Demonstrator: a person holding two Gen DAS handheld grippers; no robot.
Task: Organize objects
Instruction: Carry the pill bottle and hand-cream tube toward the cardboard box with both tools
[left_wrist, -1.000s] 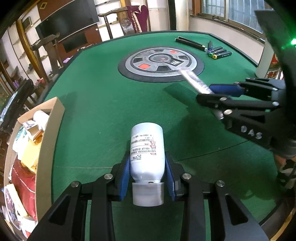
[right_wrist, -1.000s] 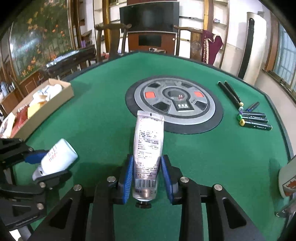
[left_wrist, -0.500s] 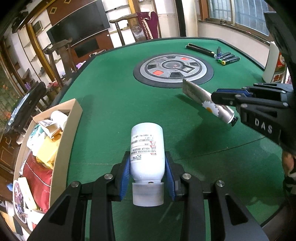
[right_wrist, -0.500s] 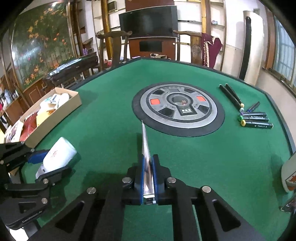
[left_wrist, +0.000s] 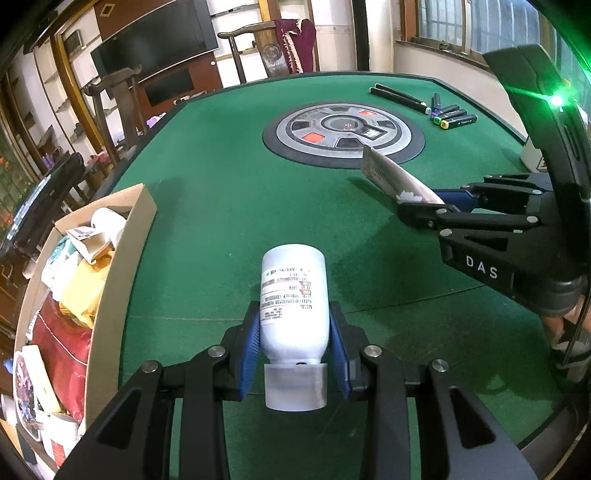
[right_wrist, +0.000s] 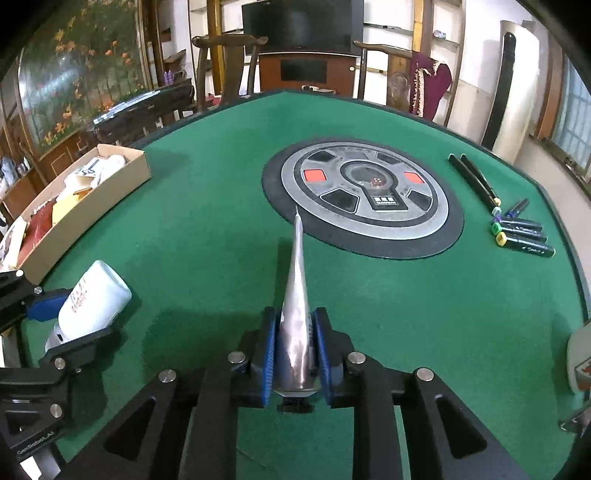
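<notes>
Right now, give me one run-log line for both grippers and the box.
left gripper: shut on white bottle | right gripper: shut on silver tube | cardboard box: left table edge, already holding items | both items held above green table

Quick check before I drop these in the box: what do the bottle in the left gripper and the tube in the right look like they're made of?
Bottle: looks like smooth, opaque white plastic with a printed label and a paler, frosted-looking cap; soft sheen, no glassy glare.
Tube: silvery and shiny with streaky highlights and a flat crimped end, so likely metal or foil laminate; I can't tell which.
Box: plain brown cardboard, matte.
</notes>
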